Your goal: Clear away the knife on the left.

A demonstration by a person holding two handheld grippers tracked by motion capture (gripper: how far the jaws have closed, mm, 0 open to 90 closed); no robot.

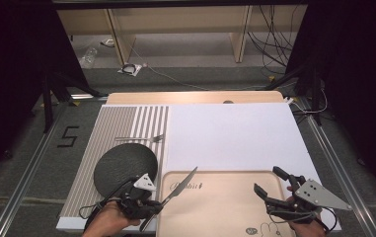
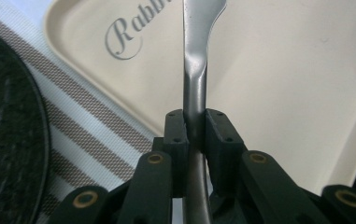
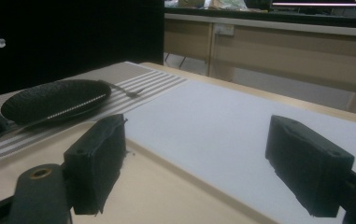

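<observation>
My left gripper [image 1: 157, 203] is shut on the handle of a silver table knife [image 1: 179, 186]. The blade points up and to the right over the near-left corner of a beige tray [image 1: 225, 177]. In the left gripper view the two black jaws clamp the knife [image 2: 196, 70] above the tray [image 2: 283, 93], which bears script lettering. My right gripper [image 1: 268, 180] stands open over the tray's right side with nothing between its jaws. In the right gripper view its pads [image 3: 96, 163] are spread wide above the tray's edge [image 3: 166, 186].
A black round plate [image 1: 125, 168] lies on a striped placemat [image 1: 121, 121] left of the tray. A fork [image 1: 141, 138] rests beyond the plate. A white mat [image 1: 235, 133] covers the table's middle and right. Past the far edge are floor, cables and dark stands.
</observation>
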